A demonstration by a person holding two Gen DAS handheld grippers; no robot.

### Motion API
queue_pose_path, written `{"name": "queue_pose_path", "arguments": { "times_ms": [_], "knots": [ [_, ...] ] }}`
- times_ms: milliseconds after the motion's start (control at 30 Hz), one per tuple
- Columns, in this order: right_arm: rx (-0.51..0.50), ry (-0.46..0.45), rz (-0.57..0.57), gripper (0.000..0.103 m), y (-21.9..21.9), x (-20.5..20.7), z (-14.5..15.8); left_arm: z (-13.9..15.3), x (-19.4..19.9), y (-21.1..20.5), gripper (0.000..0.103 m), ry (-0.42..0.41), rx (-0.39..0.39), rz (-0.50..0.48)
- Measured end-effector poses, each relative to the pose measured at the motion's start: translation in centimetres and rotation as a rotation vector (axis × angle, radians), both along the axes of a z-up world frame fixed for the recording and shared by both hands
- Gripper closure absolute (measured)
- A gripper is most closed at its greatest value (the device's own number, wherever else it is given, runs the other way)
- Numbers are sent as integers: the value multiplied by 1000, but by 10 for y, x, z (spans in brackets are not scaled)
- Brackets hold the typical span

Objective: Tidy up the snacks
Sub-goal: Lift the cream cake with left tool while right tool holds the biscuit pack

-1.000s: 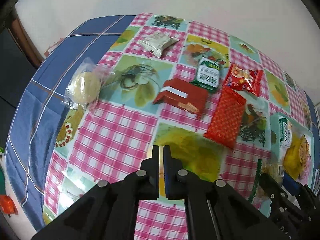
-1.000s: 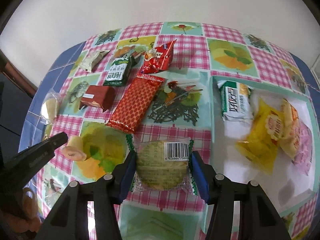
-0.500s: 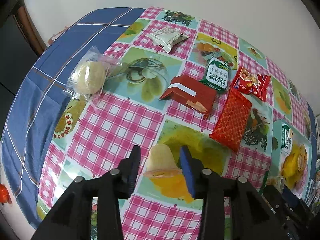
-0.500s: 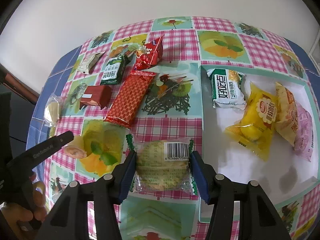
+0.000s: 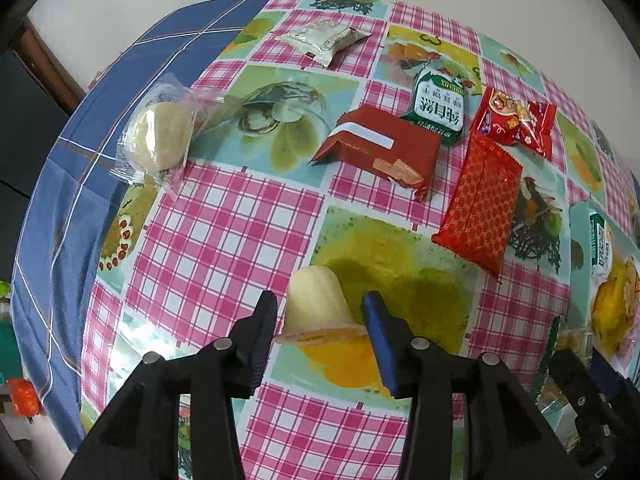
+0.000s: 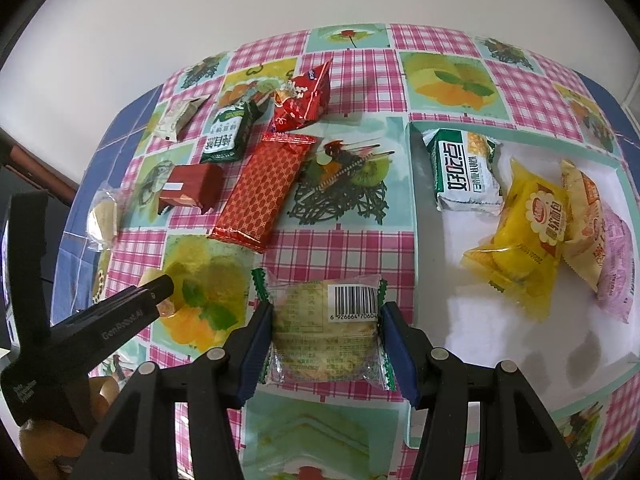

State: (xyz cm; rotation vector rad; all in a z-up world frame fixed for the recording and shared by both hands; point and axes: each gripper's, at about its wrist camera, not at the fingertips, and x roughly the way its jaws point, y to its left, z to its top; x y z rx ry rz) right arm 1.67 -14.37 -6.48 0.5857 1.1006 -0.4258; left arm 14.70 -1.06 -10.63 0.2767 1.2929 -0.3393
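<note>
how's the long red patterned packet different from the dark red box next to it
The long red patterned foil packet lies flat and thin; the dark red cardboard box stands taller, with square edges. The packet carries a fine gold lattice all over; the box is plain with a white stripe. Both rest on the checked tablecloth, outside the white tray.

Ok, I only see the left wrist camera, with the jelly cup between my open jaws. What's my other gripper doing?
Observer: The right gripper has its jaws shut on a clear cake packet with a barcode.
Child: Is it in the tray yet?
Observer: No, the packet is just left of the white tray, beside its wall.
Child: What's hiding in the tray?
Observer: A pink packet lies at its far right side, past the yellow packet.
</note>
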Motion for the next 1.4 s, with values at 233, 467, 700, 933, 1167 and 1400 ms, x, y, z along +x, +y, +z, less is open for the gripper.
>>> {"name": "queue_pose_path", "arguments": {
  "times_ms": [233, 467, 700, 933, 1167, 1400],
  "knots": [
    [0, 3, 3, 45, 1, 1, -1, -3, -1, -1, 56, 8, 0, -2],
    [0, 9, 4, 45, 1, 2, -2, -4, -2, -2, 57, 11, 2, -13],
    [-3, 8, 5, 45, 0, 2, -1, 1, -3, -3, 58, 15, -25, -6],
    [-13, -3, 4, 45, -4, -2, 7, 17, -7, -8, 60, -10, -44, 1],
    [-27, -9, -6, 45, -11, -10, 13, 25, -14, -18, 95, -14, -58, -11],
    [-18, -12, -19, 45, -14, -14, 12, 15, -14, -12, 67, 18, -48, 6]
  ]
}}
